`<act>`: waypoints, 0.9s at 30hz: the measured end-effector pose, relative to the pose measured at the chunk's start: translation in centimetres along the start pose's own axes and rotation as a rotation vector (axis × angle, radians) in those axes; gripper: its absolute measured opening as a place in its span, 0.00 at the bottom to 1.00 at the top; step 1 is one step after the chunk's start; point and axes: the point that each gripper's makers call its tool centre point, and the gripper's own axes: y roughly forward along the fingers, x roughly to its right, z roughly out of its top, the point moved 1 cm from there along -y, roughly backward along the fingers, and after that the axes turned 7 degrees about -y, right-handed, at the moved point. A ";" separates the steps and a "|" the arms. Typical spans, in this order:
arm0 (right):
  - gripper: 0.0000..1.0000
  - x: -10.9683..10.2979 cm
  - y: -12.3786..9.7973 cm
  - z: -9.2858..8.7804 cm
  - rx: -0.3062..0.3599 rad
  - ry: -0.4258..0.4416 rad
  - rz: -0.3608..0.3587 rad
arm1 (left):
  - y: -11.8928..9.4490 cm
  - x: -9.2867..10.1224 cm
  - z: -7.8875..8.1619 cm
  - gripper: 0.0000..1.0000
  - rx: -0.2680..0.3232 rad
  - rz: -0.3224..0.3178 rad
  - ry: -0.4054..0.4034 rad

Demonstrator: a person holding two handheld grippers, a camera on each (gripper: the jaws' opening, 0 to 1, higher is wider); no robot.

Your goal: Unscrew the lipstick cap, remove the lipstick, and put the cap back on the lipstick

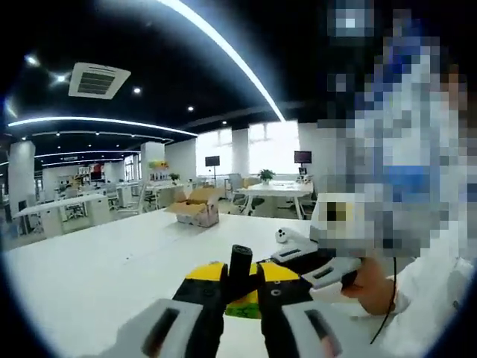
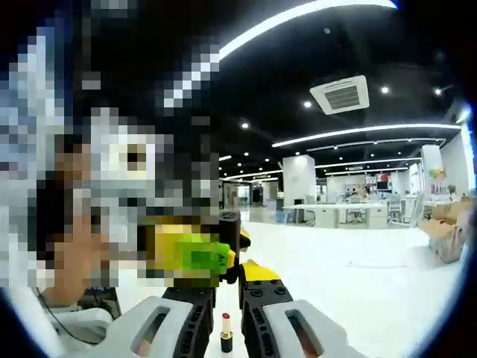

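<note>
Left gripper [image 1: 242, 298] fingers clamp black cap [image 1: 240, 267]; right gripper [image 2: 226, 317] fingers pinch lipstick [image 2: 226, 333] — base hidden.

Left tool [image 1: 242, 292] clamps black lipstick cap [image 1: 240, 270] upright above white table [image 1: 97, 265].

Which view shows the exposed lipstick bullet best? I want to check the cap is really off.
The right gripper view: the lipstick, red tip bare on its dark base, stands upright low between the right gripper jaws. The left gripper view shows a black cap clamped upright in the left gripper, with no red tip there.
</note>
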 end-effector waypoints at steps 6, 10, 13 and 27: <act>0.11 -0.1 0.0 -0.1 -0.006 -0.034 0.015 | -0.2 -0.3 0.1 0.13 -0.007 -0.033 0.059; 0.15 -0.8 -0.6 0.0 -0.022 -0.047 0.102 | -1.0 -0.5 0.7 0.13 -0.001 -0.070 0.077; 0.21 -1.6 -1.7 0.1 -0.051 -0.051 0.212 | -1.8 -0.8 1.3 0.13 0.004 -0.109 0.074; 0.22 -2.4 -7.1 5.3 0.132 0.014 0.422 | -3.7 3.1 0.5 0.13 -0.036 -0.562 -0.034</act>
